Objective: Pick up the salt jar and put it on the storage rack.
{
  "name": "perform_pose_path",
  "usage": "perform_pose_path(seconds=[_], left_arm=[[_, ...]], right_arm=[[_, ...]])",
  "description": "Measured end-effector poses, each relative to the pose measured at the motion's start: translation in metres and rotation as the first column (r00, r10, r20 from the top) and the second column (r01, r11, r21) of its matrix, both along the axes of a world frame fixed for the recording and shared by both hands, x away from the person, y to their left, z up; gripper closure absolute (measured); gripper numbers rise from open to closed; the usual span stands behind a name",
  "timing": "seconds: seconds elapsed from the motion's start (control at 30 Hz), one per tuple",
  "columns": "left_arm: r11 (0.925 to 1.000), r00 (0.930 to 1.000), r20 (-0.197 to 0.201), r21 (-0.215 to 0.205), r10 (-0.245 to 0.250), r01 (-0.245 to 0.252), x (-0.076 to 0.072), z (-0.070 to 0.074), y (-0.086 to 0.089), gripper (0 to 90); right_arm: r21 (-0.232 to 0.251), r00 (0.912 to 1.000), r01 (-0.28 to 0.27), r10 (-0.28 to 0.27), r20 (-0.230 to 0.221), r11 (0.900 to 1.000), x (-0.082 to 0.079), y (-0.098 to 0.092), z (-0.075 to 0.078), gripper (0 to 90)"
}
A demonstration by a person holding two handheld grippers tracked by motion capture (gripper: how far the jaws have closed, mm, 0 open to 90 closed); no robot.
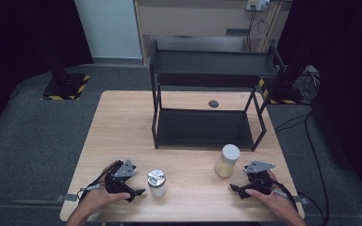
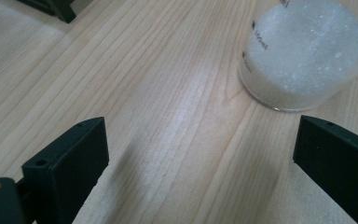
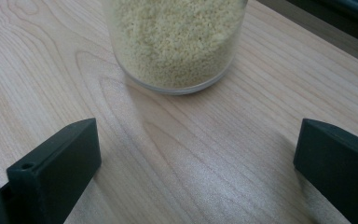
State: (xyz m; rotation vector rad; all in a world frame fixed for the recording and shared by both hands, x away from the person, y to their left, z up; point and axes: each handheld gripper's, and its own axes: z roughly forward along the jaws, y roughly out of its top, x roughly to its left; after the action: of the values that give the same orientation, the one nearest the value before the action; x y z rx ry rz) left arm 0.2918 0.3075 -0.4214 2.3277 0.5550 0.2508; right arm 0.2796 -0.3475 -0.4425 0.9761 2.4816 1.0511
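A small jar of white grains with a silvery lid (image 1: 157,182) stands near the table's front, left of centre. In the left gripper view its glass body (image 2: 303,56) is ahead and to the right. My left gripper (image 1: 133,193) (image 2: 200,172) is open just left of that jar, nothing between its jaws. A taller jar of yellow grains with a white lid (image 1: 227,160) (image 3: 175,42) stands to the right. My right gripper (image 1: 239,190) (image 3: 198,172) is open, close in front of this jar and apart from it.
A black two-level metal shelf (image 1: 207,108) stands at the middle and back of the wooden table (image 1: 122,122), both levels bare. A dark round cap (image 1: 213,103) sits in the tabletop behind it. Bare wood lies at the left and between the jars.
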Motion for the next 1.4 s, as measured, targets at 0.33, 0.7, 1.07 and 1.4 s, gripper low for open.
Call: perform_pose_path(seconds=[0.33, 0.7, 1.07, 1.4], left_arm=[[0.9979, 0.9979, -0.012, -0.003, -0.064, 0.064, 0.002, 0.001, -0.004, 2.3], [0.9922, 0.9928, 0.002, -0.036, -0.119, 0.119, 0.001, 0.003, -0.012, 2.3], [0.9890, 0.9900, 0.000, -0.046, -0.141, 0.141, 0.003, 0.003, -0.018, 2.3], [0.9862, 0.9884, -0.001, -0.067, -0.152, 0.151, 0.004, 0.004, -0.028, 2.0]], right_arm=[[0.000, 1.0000, 0.000, 0.000, 0.000, 1.000, 0.000, 0.000, 0.000, 1.2], [0.000, 1.0000, 0.000, 0.000, 0.000, 1.000, 0.000, 0.000, 0.000, 1.2], [0.000, 1.0000, 0.000, 0.000, 0.000, 1.000, 0.000, 0.000, 0.000, 1.2], [0.000, 1.0000, -0.001, 0.001, 0.000, 1.000, 0.000, 0.000, 0.000, 1.2]])
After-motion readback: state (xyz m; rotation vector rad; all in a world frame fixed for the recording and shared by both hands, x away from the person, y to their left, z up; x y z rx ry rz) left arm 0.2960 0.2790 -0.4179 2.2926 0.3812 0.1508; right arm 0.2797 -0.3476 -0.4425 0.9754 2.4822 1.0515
